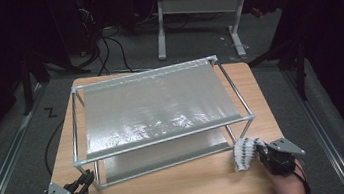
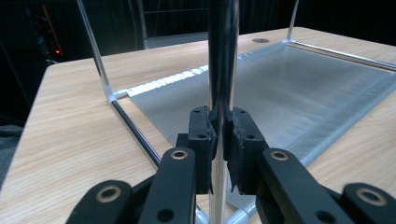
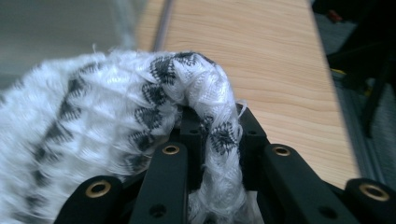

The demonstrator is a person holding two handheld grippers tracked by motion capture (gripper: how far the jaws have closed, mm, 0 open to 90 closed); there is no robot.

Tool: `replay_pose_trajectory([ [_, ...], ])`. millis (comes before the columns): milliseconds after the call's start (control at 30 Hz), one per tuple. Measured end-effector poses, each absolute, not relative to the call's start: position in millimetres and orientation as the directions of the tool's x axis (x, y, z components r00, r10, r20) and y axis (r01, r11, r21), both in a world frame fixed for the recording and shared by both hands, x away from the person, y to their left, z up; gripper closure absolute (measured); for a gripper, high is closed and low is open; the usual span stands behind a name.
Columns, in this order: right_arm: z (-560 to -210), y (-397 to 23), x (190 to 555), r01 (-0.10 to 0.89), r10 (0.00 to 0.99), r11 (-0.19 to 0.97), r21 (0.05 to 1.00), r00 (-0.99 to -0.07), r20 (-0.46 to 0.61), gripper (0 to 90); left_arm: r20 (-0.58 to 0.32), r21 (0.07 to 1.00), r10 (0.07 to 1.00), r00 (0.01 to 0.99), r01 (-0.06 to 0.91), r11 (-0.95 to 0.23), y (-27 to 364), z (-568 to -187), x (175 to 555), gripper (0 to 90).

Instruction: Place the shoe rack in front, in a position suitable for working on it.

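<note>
A two-tier metal rack (image 1: 241,99) with grey sheet shelves stands on the wooden table (image 1: 182,189). My left gripper (image 1: 88,178) (image 2: 219,128) is at the rack's front-left corner, shut on the shiny upright post (image 2: 223,56) just above the lower shelf (image 2: 299,93). A white cloth with a black pattern (image 1: 244,153) (image 3: 107,121) hangs bunched by the rack's front-right corner. My right gripper (image 1: 261,153) (image 3: 217,128) is shut on a fold of it, near the table's front right.
The rack covers most of the table, leaving a strip of bare wood along the front and narrow margins at the sides. Behind it stands a desk with white legs (image 1: 159,25), and cables (image 1: 103,53) lie on the grey floor.
</note>
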State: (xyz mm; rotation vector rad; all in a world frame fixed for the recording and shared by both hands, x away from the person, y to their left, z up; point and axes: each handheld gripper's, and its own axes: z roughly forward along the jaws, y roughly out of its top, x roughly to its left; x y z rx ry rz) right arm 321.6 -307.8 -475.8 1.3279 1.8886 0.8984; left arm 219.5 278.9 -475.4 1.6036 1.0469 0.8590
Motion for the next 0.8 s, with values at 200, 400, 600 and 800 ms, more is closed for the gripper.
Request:
replay_pose_trajectory([
  [200, -474, -333, 326, 0.508, 0.979, 0.188, 0.84, -0.163, -0.121, 77.7, 0.024, 0.968, 0.939, 0.343, 0.225, -0.107, 291, -476, 220, 80.6],
  [400, -461, -340, 333, 0.465, 0.989, 0.148, 0.873, -0.076, -0.127, 77.4, 0.021, 0.969, 0.943, 0.333, 0.226, -0.101, 295, -476, 220, 80.6],
  [600, -448, -334, 341, 0.426, 0.992, 0.123, 0.896, -0.077, -0.099, 77.5, 0.021, 0.969, 0.942, 0.334, 0.223, -0.101, 295, -476, 220, 80.6],
  [800, -436, -300, 336, 0.371, 0.978, 0.173, 0.913, -0.173, -0.115, 77.4, 0.02, 0.969, 0.943, 0.334, 0.224, -0.1, 295, -476, 220, 80.6],
])
